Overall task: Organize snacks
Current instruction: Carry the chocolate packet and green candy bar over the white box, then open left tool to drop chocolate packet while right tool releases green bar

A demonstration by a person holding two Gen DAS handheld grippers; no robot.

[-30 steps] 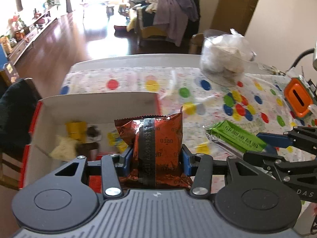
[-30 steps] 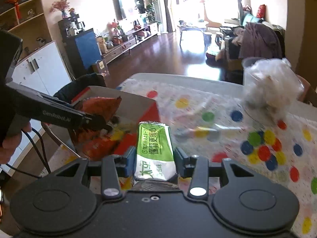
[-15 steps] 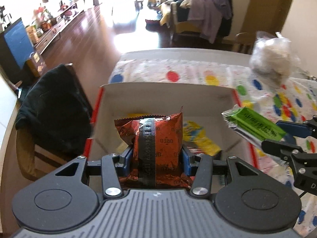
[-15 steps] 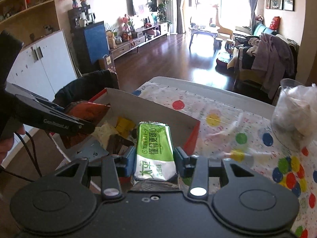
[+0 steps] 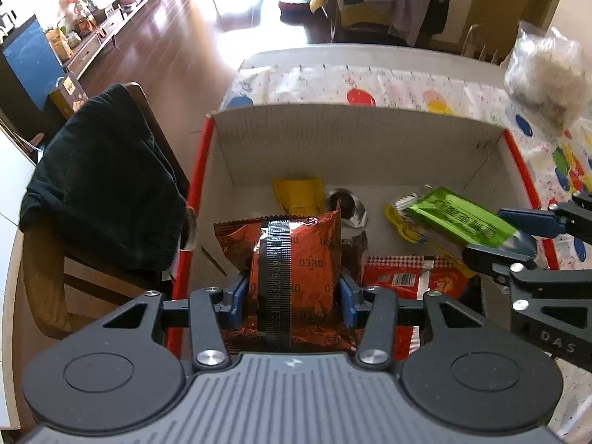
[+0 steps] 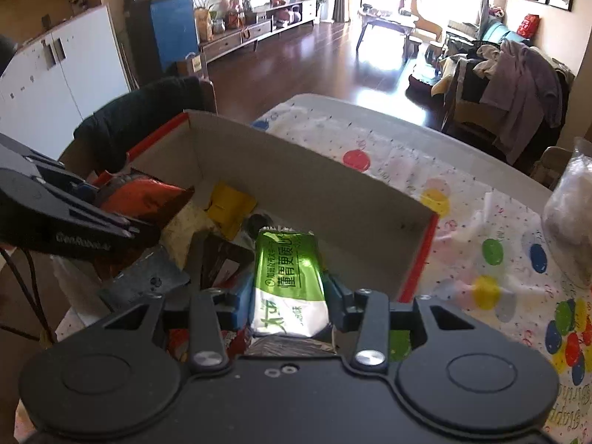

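Snacks were both over the cardboard box (image 5: 355, 137) now instead of out above the bench: left hand-held gripper (image 5: 294, 288) clamped on the Oreo pack (image 5: 296, 255), right hand-held gripper (image 6: 286, 296) clamped on the green bar (image 6: 288, 270). Looked like dropping them in was all that remained.

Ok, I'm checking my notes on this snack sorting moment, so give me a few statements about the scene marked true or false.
1. The left gripper holds an orange-brown Oreo packet. True.
2. The right gripper is empty. False: it clamps a green and white packet.
3. The cardboard box already contains snacks, including a yellow packet. True.
4. The tablecloth is plain white. False: it has coloured dots.
5. Both packets lie on the tablecloth. False: both are held over the box.
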